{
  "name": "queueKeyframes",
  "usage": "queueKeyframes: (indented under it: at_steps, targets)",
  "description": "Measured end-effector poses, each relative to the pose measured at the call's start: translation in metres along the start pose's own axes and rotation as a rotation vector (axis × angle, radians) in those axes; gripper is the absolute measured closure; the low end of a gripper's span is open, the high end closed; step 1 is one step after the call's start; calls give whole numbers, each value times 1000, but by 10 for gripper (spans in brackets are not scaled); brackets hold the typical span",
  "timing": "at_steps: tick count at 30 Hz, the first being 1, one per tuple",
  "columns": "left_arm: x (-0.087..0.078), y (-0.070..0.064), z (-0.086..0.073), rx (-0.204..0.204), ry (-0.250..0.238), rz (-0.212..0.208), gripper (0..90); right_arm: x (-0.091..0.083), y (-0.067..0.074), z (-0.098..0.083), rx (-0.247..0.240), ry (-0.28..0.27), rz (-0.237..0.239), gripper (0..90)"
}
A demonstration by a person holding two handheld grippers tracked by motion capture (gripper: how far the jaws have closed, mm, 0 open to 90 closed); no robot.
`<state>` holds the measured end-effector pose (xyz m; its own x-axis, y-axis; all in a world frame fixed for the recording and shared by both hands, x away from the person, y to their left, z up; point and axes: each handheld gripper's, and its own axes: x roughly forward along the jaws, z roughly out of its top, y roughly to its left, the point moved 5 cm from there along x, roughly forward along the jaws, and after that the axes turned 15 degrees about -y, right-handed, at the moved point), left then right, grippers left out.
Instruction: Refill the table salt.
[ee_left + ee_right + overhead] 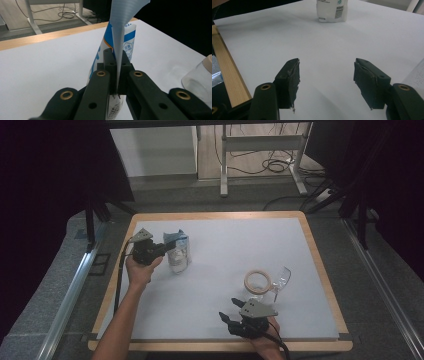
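The white surface [220,285] carried two groups of things: a blue-and-white pouch [178,251] standing upright toward its left side, and a clear glass jar [280,281] lying on its side toward the right, with a pale ring-shaped lid [258,281] just beside it. The left gripper [159,249] had its fingers [110,67] pressed together on the thin top flap of the pouch, as the left gripper view showed; the hold covered only the folded film, not the pouch body. The right gripper [231,316] rested near the front edge with its fingers [290,75] moderately spread and nothing between them. The chief risk was judged to be slippage: smooth film pinched over a narrow area could slide out if the pouch were lifted or tilted, which would drop or tip it. A sideways pull could also tear the flap or spill the contents. The jar, lying on its side, could roll if bumped, and the right gripper stood close enough to strike the lid.
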<state>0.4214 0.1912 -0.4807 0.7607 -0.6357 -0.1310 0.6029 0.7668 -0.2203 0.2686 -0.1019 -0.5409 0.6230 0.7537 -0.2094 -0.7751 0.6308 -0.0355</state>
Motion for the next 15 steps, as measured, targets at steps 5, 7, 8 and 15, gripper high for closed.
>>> queueKeyframes:
  at_steps: [5, 7, 8, 15]
  targets:
    - [-6, -11, 5, 9, 0, -23, 900, 0, 0, -1, -1, 2, 0, 383]
    - [-9, -14, 7, 9, -3, -34, 900, 0, 1, -1, -2, 1, 0, 383]
    - [-9, -14, 7, 9, -3, -34, 900, 0, 1, -1, -2, 1, 0, 383]
    - [-22, -30, 14, -13, -30, -79, 900, 2, 5, -2, -9, 0, 9, 383]
